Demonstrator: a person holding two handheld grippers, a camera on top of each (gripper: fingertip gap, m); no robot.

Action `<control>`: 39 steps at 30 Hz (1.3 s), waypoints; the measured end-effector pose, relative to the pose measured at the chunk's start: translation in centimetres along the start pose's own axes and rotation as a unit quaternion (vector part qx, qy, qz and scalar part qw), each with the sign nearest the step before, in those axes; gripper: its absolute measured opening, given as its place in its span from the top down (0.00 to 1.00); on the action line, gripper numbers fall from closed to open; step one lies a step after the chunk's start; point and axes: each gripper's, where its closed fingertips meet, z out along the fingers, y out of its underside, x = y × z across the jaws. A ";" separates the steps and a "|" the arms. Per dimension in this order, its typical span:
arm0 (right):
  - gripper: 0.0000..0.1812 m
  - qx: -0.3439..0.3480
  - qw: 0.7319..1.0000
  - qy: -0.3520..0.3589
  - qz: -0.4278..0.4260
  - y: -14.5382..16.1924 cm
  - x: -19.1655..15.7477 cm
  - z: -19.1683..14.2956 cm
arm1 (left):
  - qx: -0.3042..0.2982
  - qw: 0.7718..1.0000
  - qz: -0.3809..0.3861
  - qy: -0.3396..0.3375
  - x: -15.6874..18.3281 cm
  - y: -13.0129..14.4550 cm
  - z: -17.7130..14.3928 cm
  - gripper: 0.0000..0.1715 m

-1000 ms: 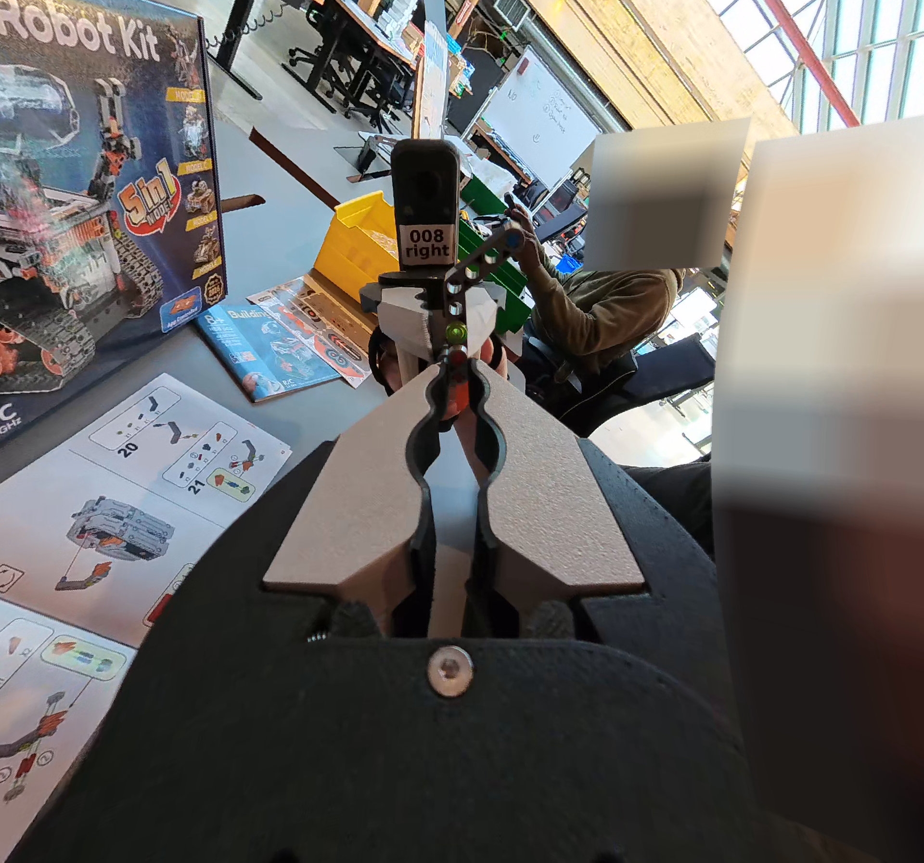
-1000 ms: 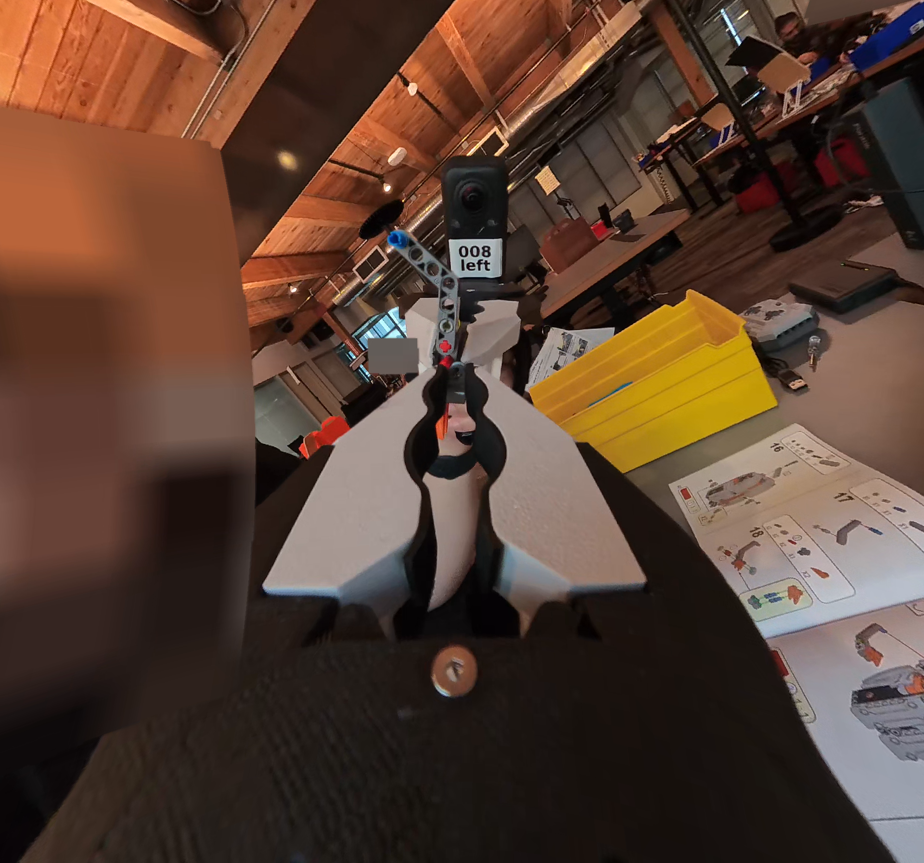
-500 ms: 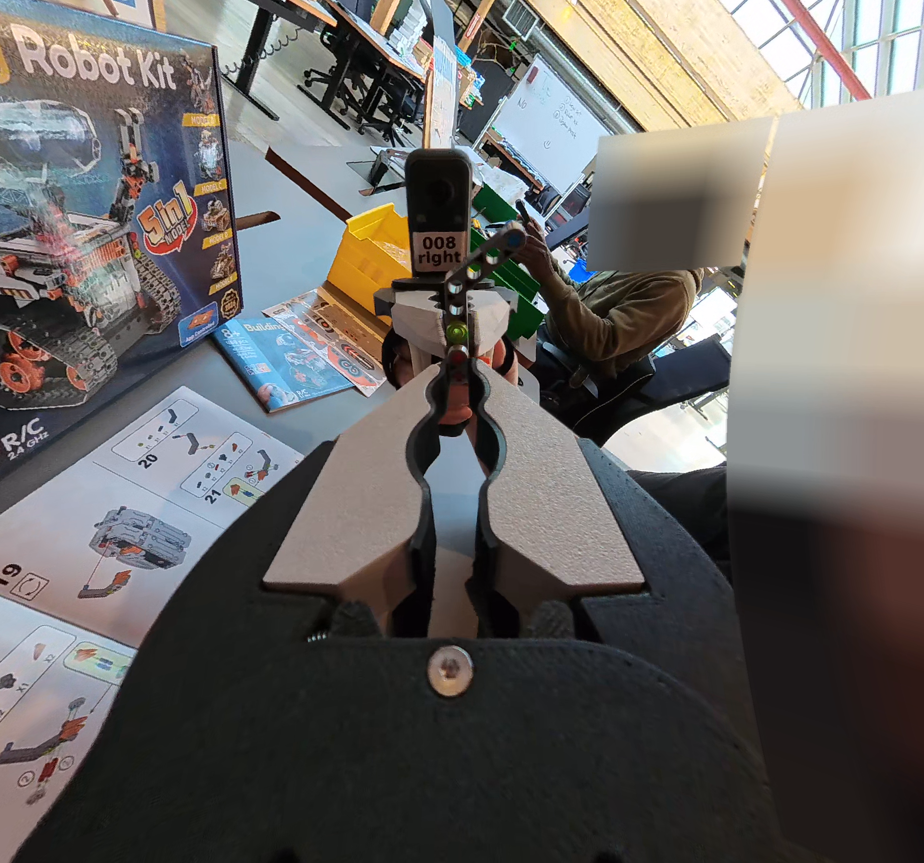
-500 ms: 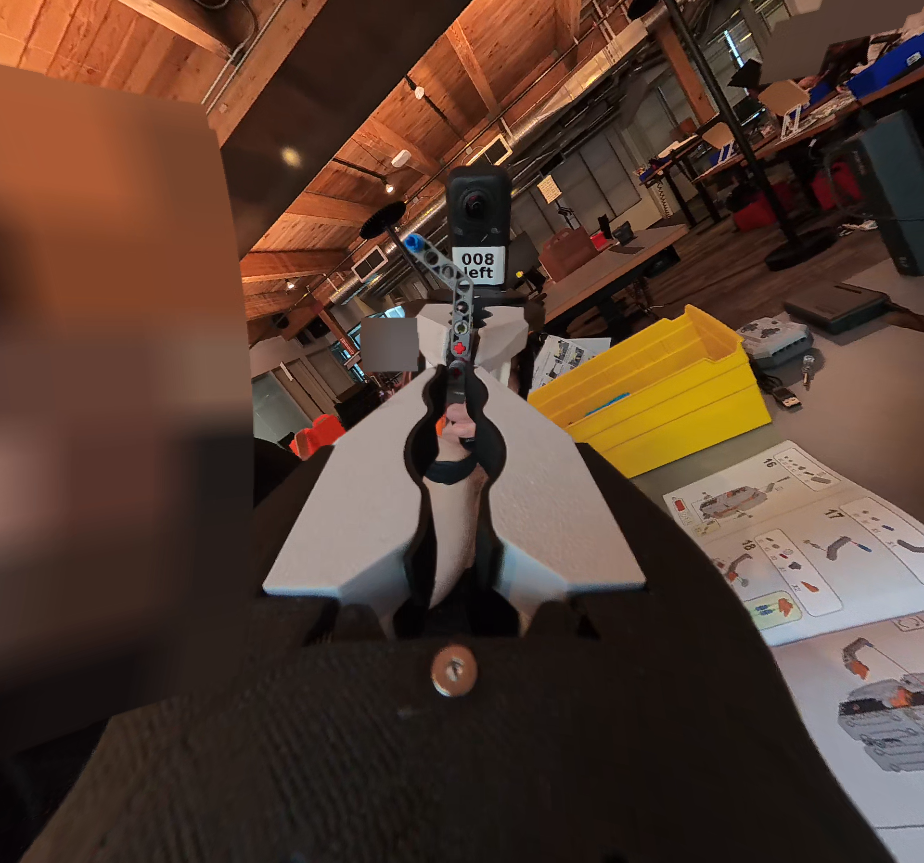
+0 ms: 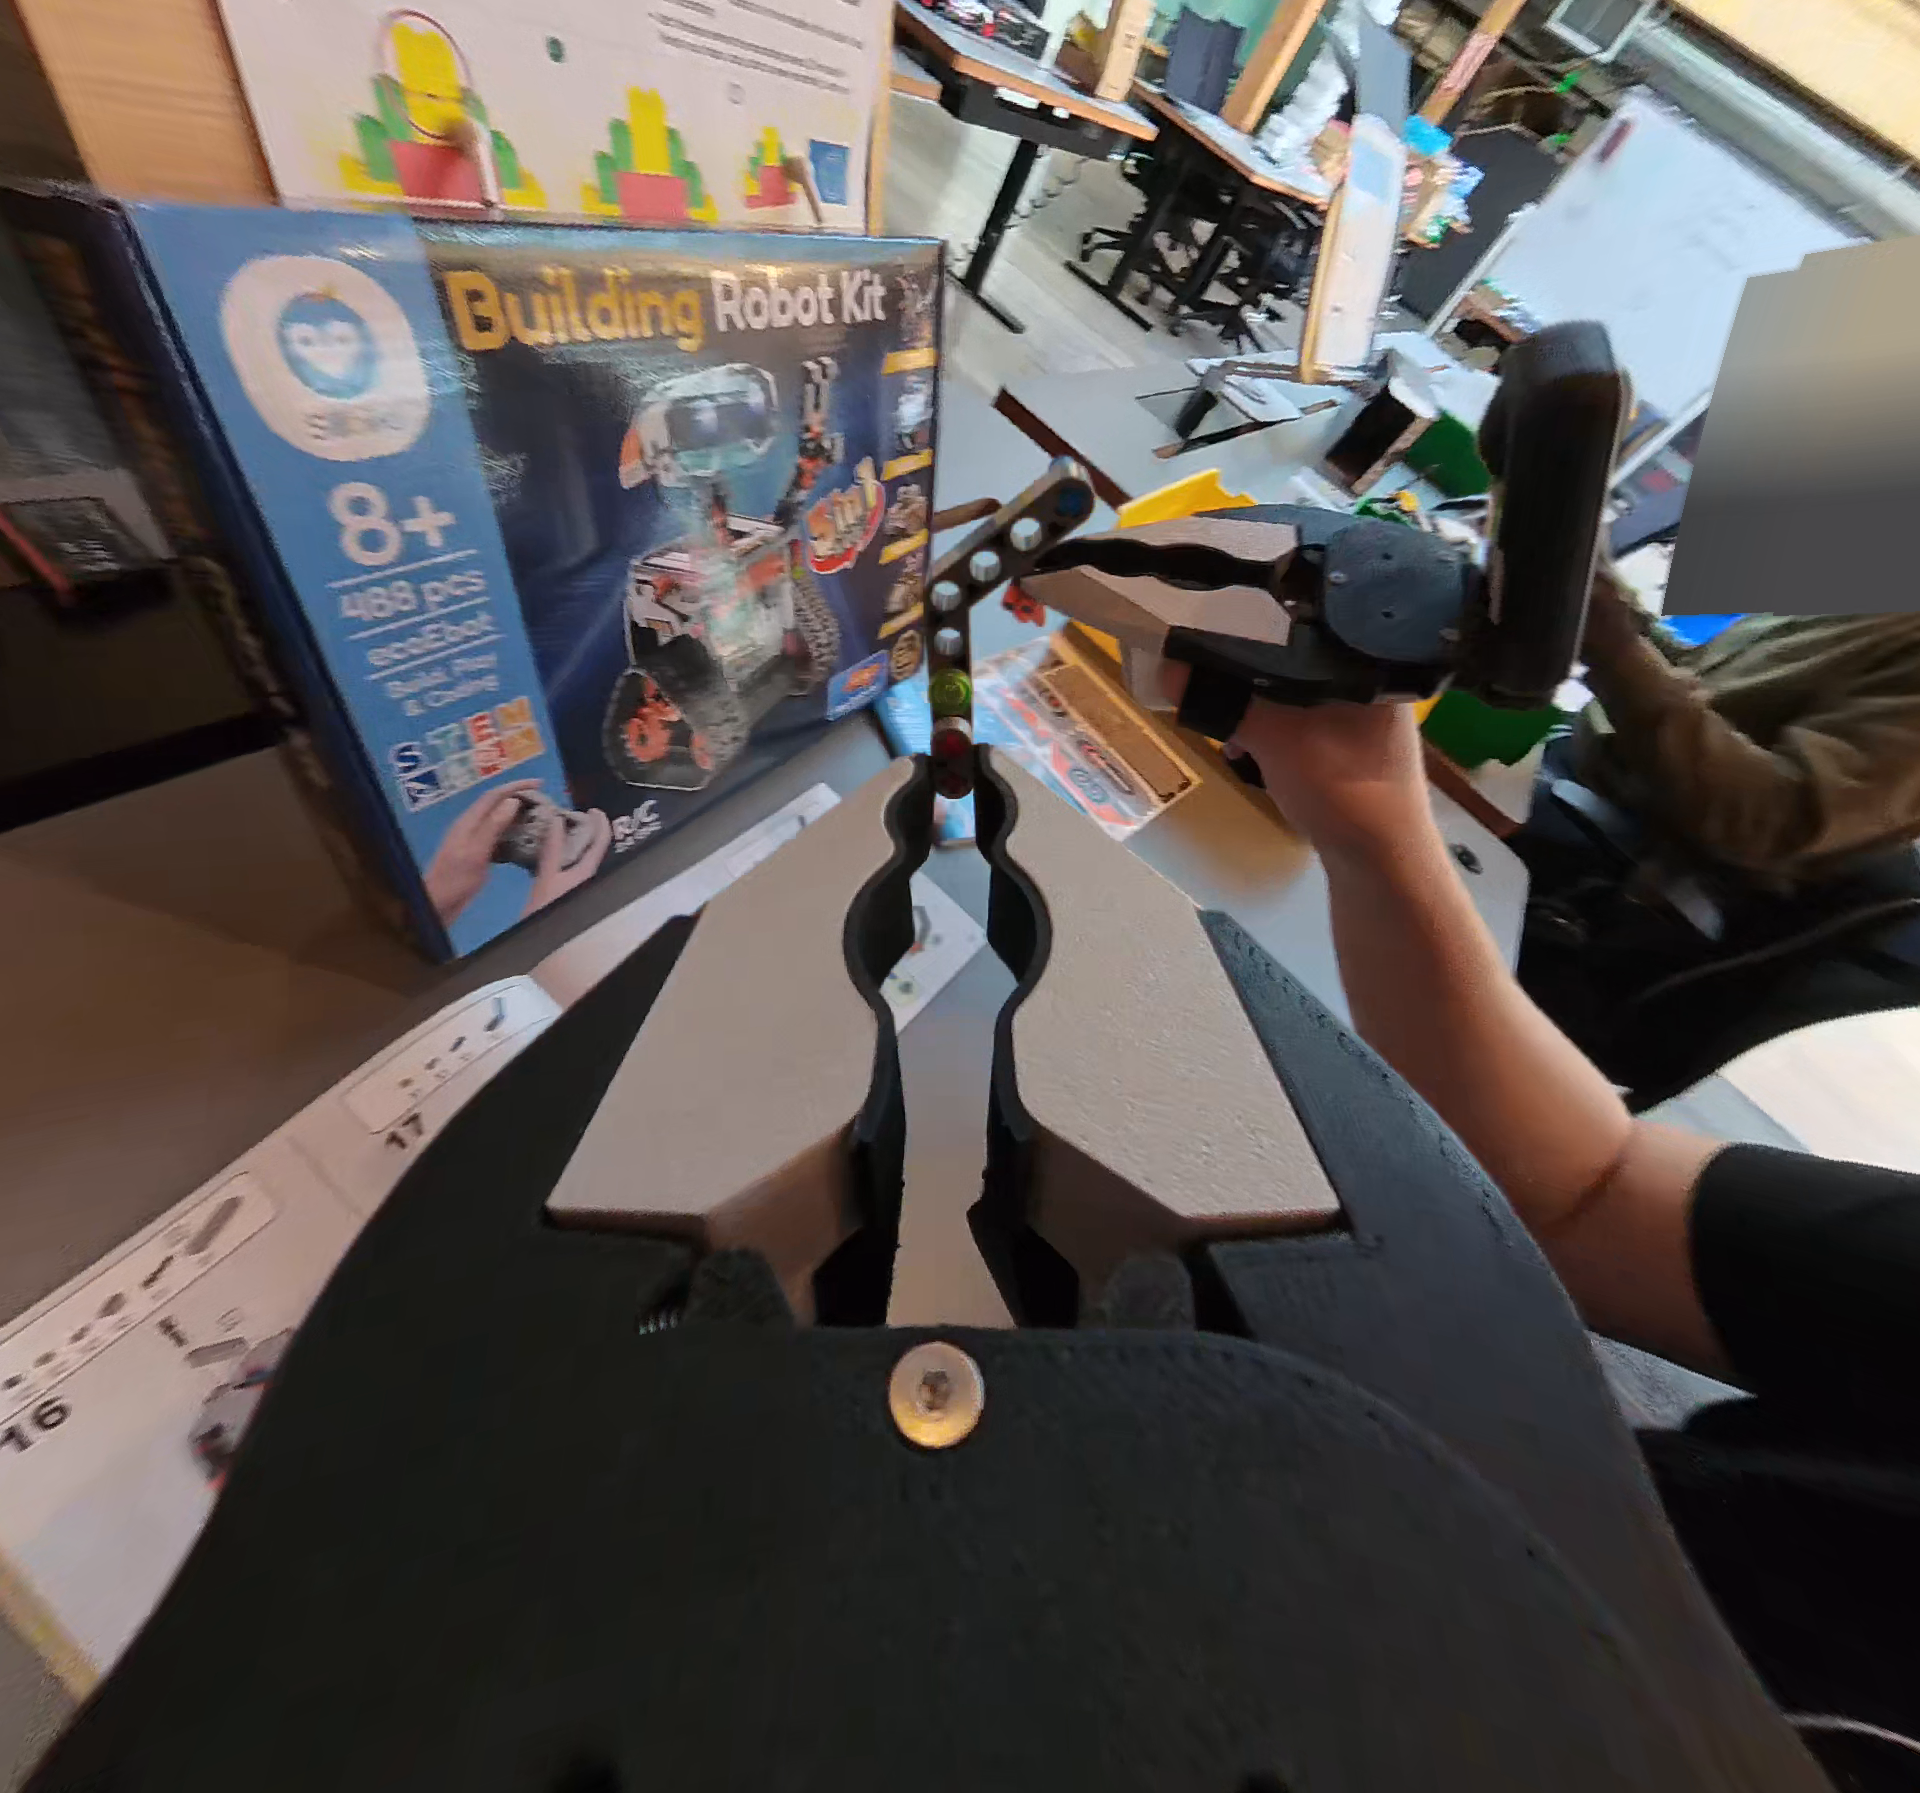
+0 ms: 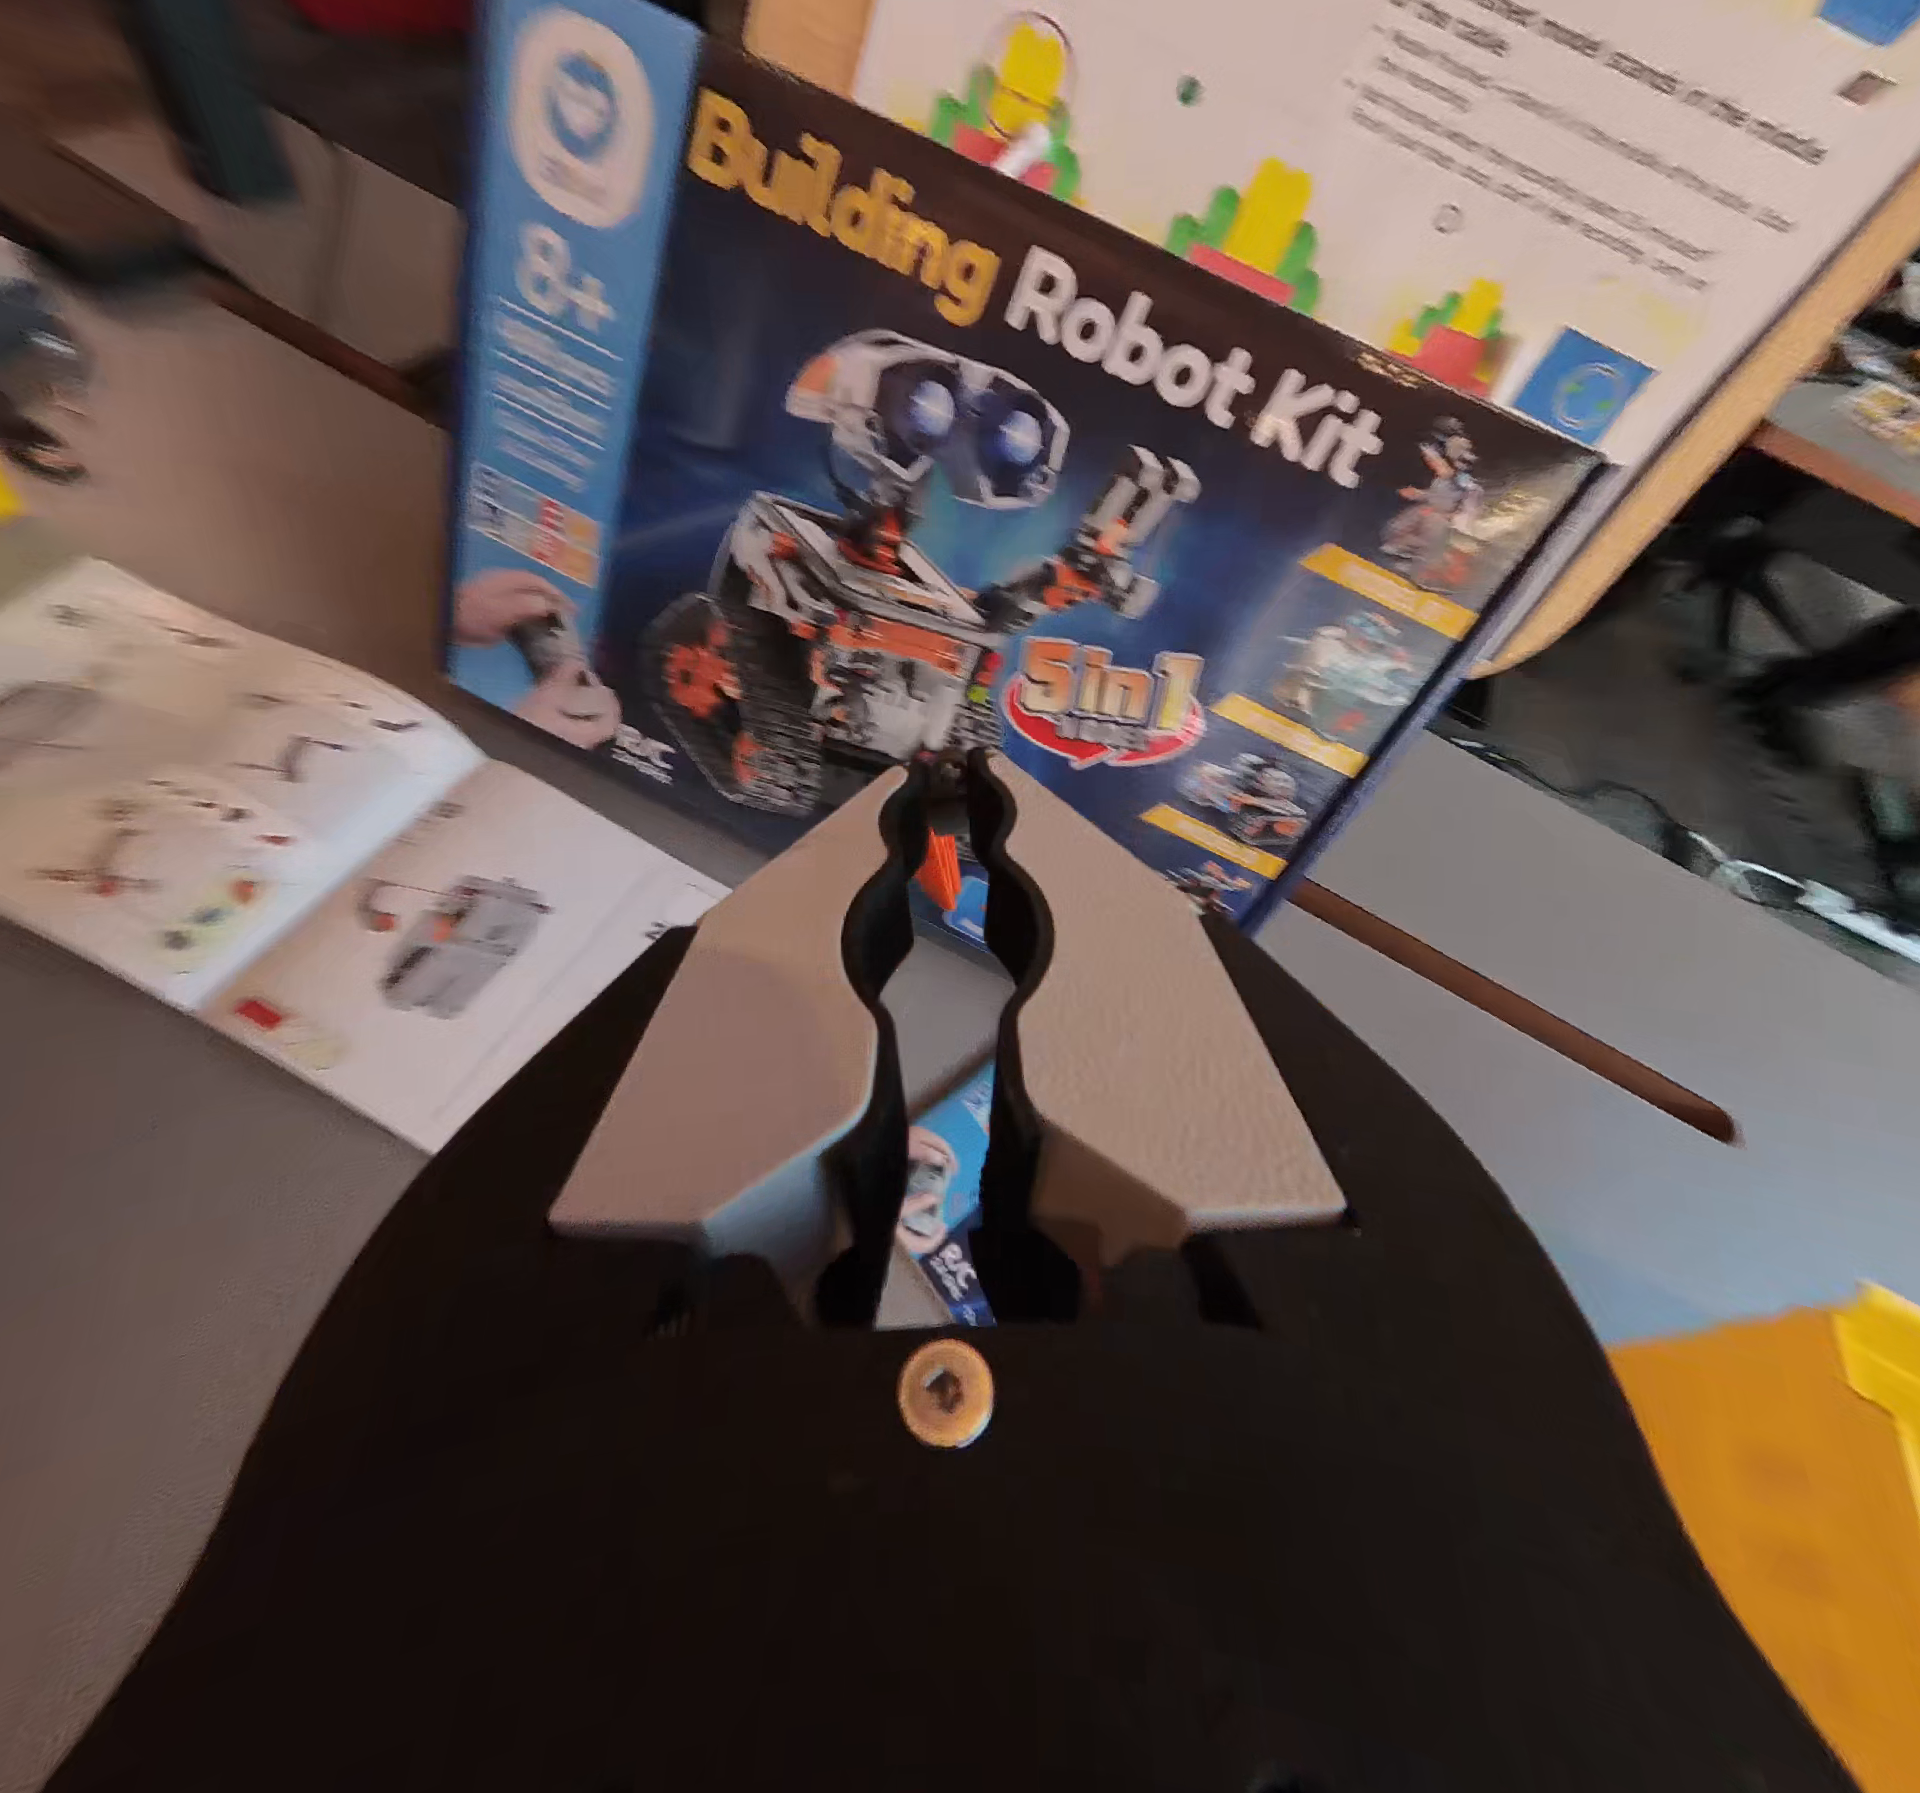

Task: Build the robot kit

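Note:
My left gripper (image 5: 951, 775) is shut on the lower end of a bent dark grey beam (image 5: 948, 616) with holes. The beam stands upright, with a red pin and a green pin above my fingertips and a blue pin at its angled top. My right gripper (image 6: 945, 775) is shut on a small orange piece (image 6: 940, 860) between its tips. In the left wrist view the right gripper (image 5: 1023, 580) comes in side-on from the right, held by a hand (image 5: 1340, 756). Its tips are just right of the beam's bend, and the orange piece (image 5: 1023, 605) shows under them.
A blue robot kit box (image 5: 623, 548) stands on the grey table, also straight ahead in the right wrist view (image 6: 987, 548). Instruction sheets (image 5: 208, 1276) (image 6: 312, 808) lie on the table. Booklets (image 5: 1081, 735) lie behind the beam. A yellow bin (image 6: 1818, 1483) is at lower right. A poster board (image 5: 571, 29) stands behind. My right fingertips sit around 20 cm from my left ones.
Both grippers have swung round toward the box. They no longer face each other: the right gripper now sits side-on beside the beam. Both keep their grip.

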 end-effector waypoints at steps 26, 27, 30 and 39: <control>0.97 -0.035 0.996 0.065 -0.056 2.1 0.7 1.8 | -0.039 0.997 0.065 -0.019 2.0 1.7 3.3 0.97; 0.97 -0.038 0.996 0.061 -0.054 2.3 0.6 2.0 | -0.062 0.990 0.102 -0.069 1.0 2.4 3.8 0.97; 0.97 -0.044 0.997 0.051 -0.049 2.9 0.3 2.4 | -0.116 0.943 0.211 -0.232 -2.7 3.5 4.1 0.97; 0.97 -0.066 0.995 0.043 -0.056 4.2 0.0 3.3 | -0.139 0.858 0.310 -0.385 -6.2 3.1 3.1 0.97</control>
